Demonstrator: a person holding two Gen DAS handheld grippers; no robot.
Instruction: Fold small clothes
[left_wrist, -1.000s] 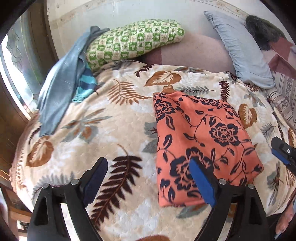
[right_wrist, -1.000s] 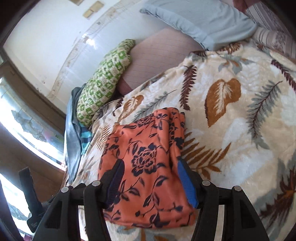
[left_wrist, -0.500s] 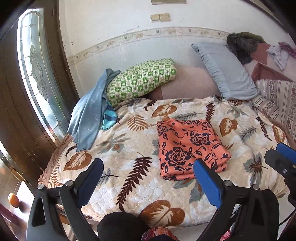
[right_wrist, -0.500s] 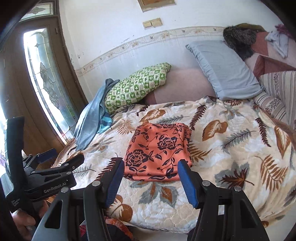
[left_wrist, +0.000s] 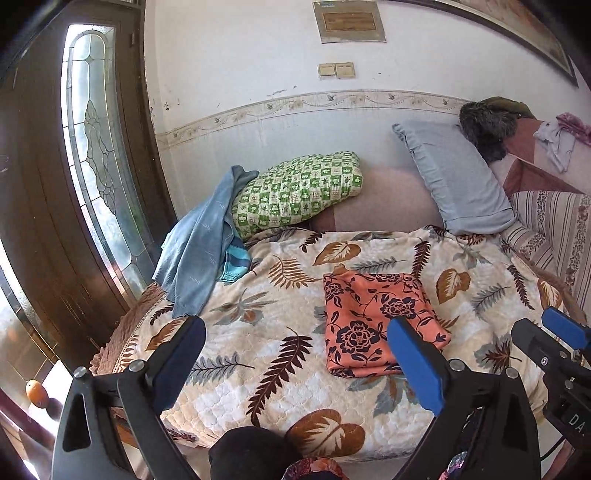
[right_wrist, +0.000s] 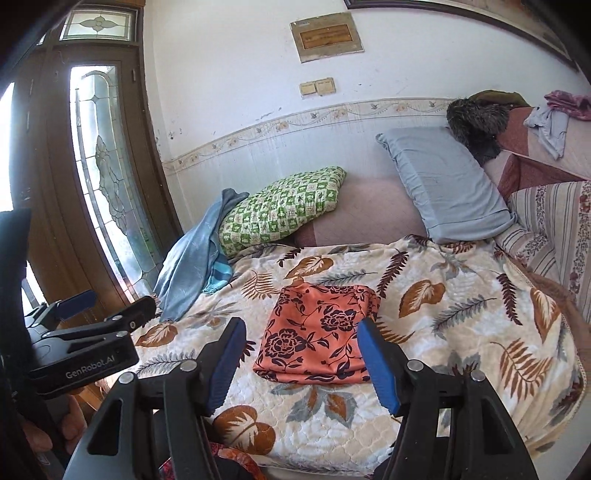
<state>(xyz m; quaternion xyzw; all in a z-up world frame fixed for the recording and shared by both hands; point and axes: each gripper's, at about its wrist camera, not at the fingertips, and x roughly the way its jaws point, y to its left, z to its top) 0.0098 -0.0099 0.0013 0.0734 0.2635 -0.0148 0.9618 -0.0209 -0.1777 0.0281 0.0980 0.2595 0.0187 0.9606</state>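
An orange garment with a dark flower print (left_wrist: 376, 321) lies folded into a flat rectangle on the leaf-patterned blanket (left_wrist: 266, 332); it also shows in the right wrist view (right_wrist: 317, 339). My left gripper (left_wrist: 295, 362) is open and empty, held back off the bed's near edge. My right gripper (right_wrist: 301, 363) is open and empty, also back from the bed. Each gripper appears in the other's view: the right one at the right edge (left_wrist: 554, 343), the left one at the left edge (right_wrist: 92, 306). Neither touches the garment.
A blue cloth (left_wrist: 199, 243) drapes at the bed's far left by a green checked pillow (left_wrist: 295, 192). A grey-blue pillow (left_wrist: 454, 177) leans at the back right. A door with a glass pane (left_wrist: 96, 147) stands at the left. A striped cover (left_wrist: 550, 225) lies at the right.
Both grippers have pulled back and up from the folded orange garment, so the whole bed and the wall now show. The garment stays flat where it was.
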